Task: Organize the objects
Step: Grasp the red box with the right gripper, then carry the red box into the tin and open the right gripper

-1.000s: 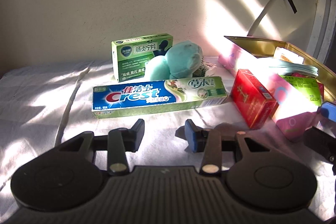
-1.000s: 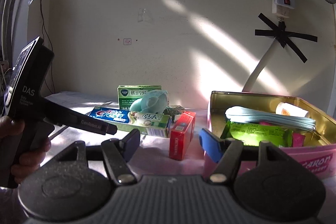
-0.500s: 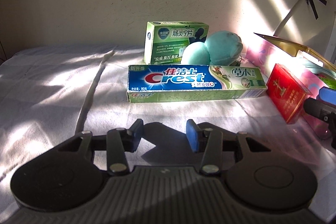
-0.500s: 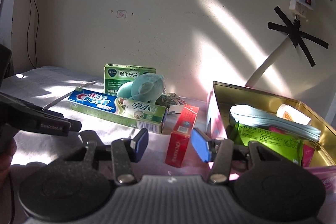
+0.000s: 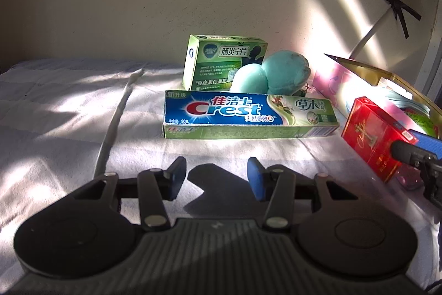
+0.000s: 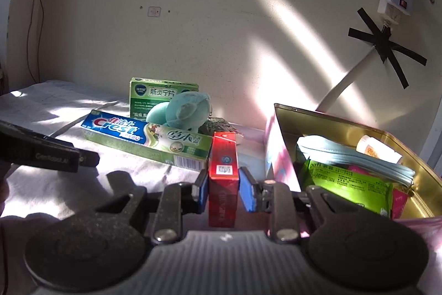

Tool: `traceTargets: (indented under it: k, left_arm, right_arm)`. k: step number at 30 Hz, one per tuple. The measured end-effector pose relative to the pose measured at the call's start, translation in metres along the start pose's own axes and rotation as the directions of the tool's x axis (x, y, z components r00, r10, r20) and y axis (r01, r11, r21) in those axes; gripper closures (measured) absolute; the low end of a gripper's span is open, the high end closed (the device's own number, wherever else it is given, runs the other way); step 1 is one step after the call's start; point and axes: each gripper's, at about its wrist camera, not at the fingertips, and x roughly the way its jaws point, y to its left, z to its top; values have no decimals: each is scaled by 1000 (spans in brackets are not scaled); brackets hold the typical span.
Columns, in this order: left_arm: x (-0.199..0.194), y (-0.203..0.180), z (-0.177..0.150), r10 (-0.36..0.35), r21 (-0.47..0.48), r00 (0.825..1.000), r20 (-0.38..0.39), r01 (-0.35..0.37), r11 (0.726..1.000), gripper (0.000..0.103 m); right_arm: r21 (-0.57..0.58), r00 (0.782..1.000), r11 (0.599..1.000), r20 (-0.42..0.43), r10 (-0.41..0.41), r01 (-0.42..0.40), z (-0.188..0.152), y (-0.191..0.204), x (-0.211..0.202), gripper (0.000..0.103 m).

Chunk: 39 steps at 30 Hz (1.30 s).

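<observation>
While the left hand-held gripper (image 5: pixel 216 174) waits open short of the toothpaste box (image 5: pixel 248 114), the red carton (image 6: pixel 223 179) stands between the right hand-held gripper's (image 6: pixel 222 188) jaws (contact unclear), long axis pointing away, tin (image 6: pixel 345 126) immediately right.

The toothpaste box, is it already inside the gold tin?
No, the toothpaste box lies on the white cloth, left of the gold tin.

The teal plush (image 6: pixel 184 110) hides part of the green box (image 6: pixel 154 96); the gold tin (image 6: pixel 356 126) is cropped.
</observation>
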Motion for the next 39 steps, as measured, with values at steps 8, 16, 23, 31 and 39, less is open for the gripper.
traceTargets:
  k: [8,16,23,31,39]
  left_arm:
    - [-24,-14,3,-284,-15,958,44,285,958,48]
    - [-36,-56,-4,-374,81,927,-17,374,924,47]
    - [-4,-89,-9,-334,147,934,-124,350,925,41]
    - [-18,-98,-4,-413,77,899,-142,426,901,61]
    - [-54,-151,49,-511,200,859,25,497,845,62]
  right_arm:
    - [42,998,997,17,59,-59,-35,-29,-78,74]
    - [165,996,983,-11,84,-81,-51,-52,-78,69]
    - [71,990,992,-85,110,-104,-50,-33,-49,56]
    - [70,984,988,-106,144,-137,-41,-29,-30,61]
    - [46,989,999,146,-17,10,-16,-68,-76,61]
